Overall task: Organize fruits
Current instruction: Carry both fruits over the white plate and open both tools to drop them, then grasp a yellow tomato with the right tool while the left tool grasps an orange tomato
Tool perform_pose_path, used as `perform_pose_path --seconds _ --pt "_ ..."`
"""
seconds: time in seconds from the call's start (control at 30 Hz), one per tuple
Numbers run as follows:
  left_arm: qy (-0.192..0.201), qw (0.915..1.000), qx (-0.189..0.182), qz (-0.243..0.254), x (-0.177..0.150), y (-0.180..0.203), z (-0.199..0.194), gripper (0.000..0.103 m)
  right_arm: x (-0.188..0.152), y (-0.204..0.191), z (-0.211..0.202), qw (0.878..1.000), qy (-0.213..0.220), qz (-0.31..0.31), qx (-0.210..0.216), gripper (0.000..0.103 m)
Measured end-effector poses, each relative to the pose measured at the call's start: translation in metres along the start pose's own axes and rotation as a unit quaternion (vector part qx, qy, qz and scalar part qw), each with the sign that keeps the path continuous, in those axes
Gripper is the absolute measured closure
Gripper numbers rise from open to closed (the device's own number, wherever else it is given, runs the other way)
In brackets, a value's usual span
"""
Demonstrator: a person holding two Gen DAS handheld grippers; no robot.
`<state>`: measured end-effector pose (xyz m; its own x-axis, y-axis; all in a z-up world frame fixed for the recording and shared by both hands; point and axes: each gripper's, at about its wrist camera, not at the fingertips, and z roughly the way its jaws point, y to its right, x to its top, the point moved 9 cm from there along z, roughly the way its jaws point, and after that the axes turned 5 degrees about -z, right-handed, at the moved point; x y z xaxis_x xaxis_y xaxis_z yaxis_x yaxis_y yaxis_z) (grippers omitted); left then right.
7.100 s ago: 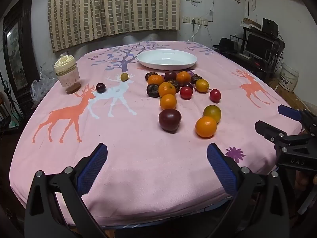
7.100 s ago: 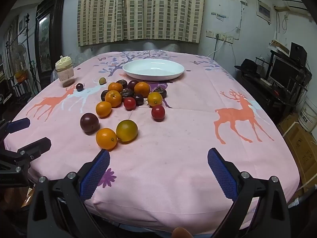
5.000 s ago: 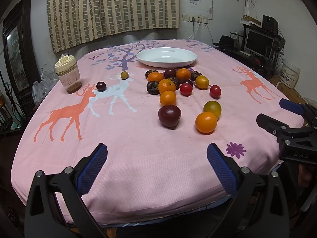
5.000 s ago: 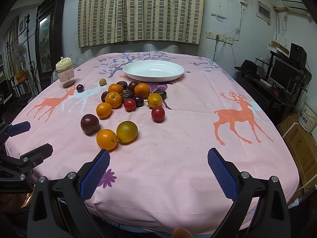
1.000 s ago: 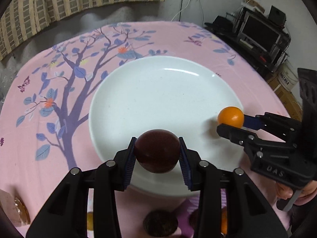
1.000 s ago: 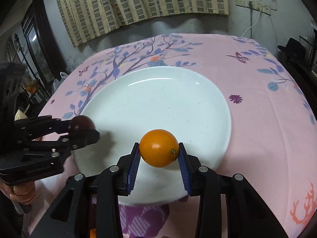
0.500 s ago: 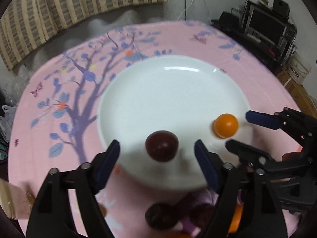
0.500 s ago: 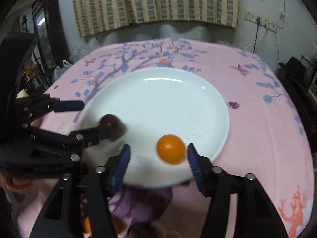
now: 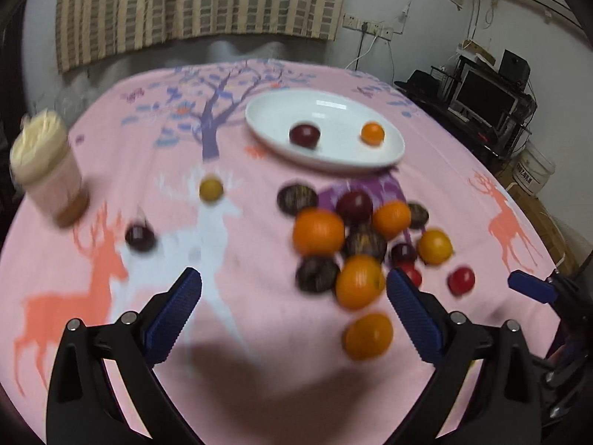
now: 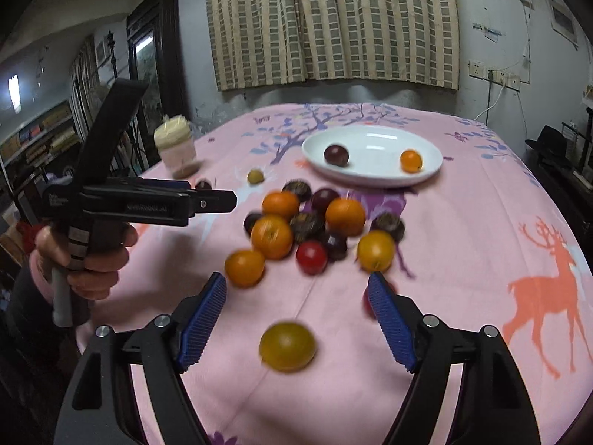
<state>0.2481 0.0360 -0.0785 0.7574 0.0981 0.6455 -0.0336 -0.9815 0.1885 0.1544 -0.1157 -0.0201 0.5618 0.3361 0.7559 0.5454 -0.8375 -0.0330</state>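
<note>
A white plate (image 9: pixel 274 118) (image 10: pixel 370 139) at the far side of the pink tablecloth holds a dark plum (image 9: pixel 304 135) (image 10: pixel 336 155) and a small orange (image 9: pixel 373 133) (image 10: pixel 411 160). A pile of oranges, plums and red fruits (image 9: pixel 355 237) (image 10: pixel 307 222) lies nearer. My left gripper (image 9: pixel 292 293) (image 10: pixel 211 200) hovers over the pile's near side, its jaws opening with nothing gripped. My right gripper (image 10: pixel 296 289) (image 9: pixel 533 291) is back too, jaws opening. A yellow-green fruit (image 10: pixel 287 346) lies on the cloth below them, untouched.
A jar with a cream lid (image 9: pixel 48 167) (image 10: pixel 176 148) stands at the left. A small yellow fruit (image 9: pixel 211 190) and a small dark one (image 9: pixel 140 236) lie apart from the pile. A hand (image 10: pixel 89 256) holds the left gripper. Shelves with a monitor (image 9: pixel 485 100) stand beyond the right edge.
Both grippers opened and let go: the plum and the orange now rest on the plate. Both hands pulled back from the plate toward the near side of the table.
</note>
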Motion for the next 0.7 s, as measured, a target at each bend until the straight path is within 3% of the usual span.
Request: perform_pose_path --seconds 0.1,0.3,0.4,0.47,0.7 --pt "-0.014 0.9998 0.009 -0.011 -0.027 -0.008 0.001 0.005 -0.014 -0.008 0.012 0.999 -0.025 -0.014 -0.020 0.024" --pt "0.000 0.9995 0.032 -0.003 -0.045 -0.018 -0.004 0.005 -0.028 -0.011 0.024 0.998 -0.054 -0.001 -0.014 0.029" --pt "0.003 0.9997 0.026 0.003 -0.046 -0.015 -0.006 0.005 -0.035 -0.010 0.028 0.998 -0.069 0.004 -0.010 0.042" --pt "0.002 0.9997 0.022 0.007 -0.046 -0.013 -0.005 0.005 -0.041 -0.012 0.032 0.996 -0.084 0.007 -0.004 0.057" --pt "-0.002 0.9998 0.020 0.009 -0.045 -0.012 -0.004 0.005 -0.047 -0.012 0.036 0.994 -0.105 0.013 -0.003 0.061"
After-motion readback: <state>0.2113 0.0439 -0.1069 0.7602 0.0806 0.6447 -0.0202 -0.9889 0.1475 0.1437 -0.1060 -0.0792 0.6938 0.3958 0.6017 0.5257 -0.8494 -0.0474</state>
